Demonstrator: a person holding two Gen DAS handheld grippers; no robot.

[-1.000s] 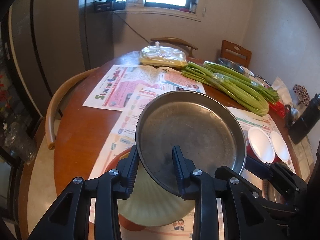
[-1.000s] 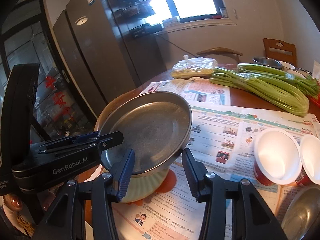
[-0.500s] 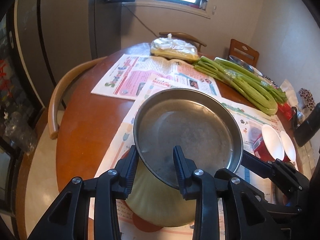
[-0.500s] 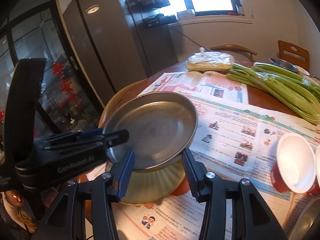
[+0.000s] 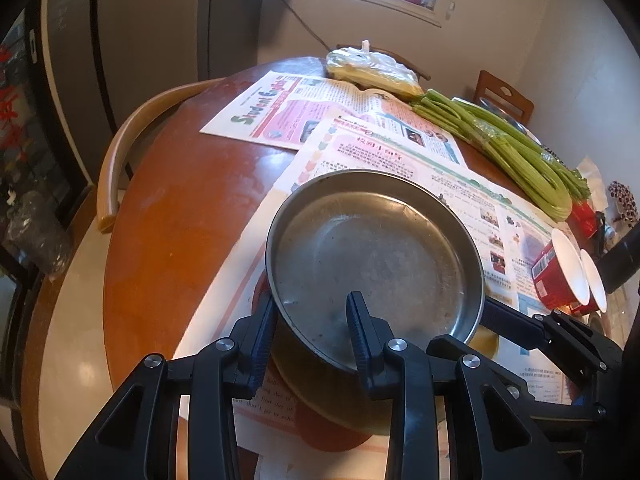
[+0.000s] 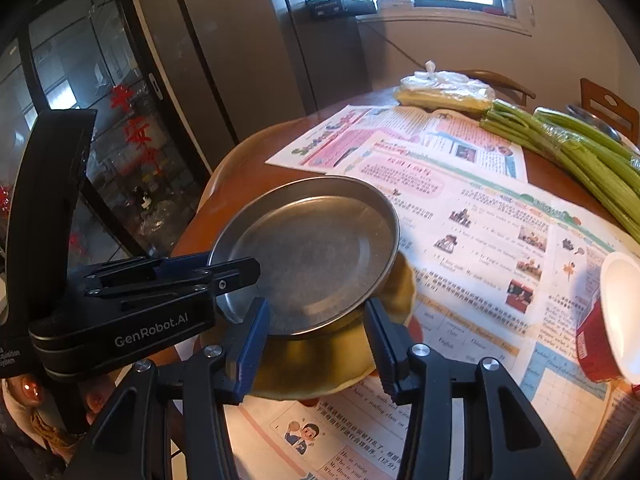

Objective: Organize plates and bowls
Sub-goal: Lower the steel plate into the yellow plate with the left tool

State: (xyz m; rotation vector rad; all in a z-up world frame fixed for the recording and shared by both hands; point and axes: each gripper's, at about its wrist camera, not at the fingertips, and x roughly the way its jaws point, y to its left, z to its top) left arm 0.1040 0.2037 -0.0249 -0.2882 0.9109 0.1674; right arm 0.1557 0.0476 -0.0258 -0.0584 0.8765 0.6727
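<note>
A round steel plate (image 5: 372, 256) hangs tilted just above a pale yellow scalloped plate (image 6: 340, 364) on the newspaper-covered table. My left gripper (image 5: 312, 324) is shut on the steel plate's near rim, one finger inside and one outside. In the right wrist view the steel plate (image 6: 312, 252) shows with the left gripper on its left edge. My right gripper (image 6: 316, 340) is open, its fingers either side of the two plates' near edge, gripping nothing.
Two red cups with white insides (image 5: 568, 276) stand at the right. Green stalks (image 5: 508, 152) and a plastic bag (image 5: 372, 68) lie at the back. A curved wooden chair back (image 5: 132, 140) rings the table's left edge. A steel bowl (image 6: 592, 120) sits far right.
The steel plate has come down closer over the yellow plate, held by my left gripper. Both cameras have tipped further down toward the table. The right gripper stays open.
</note>
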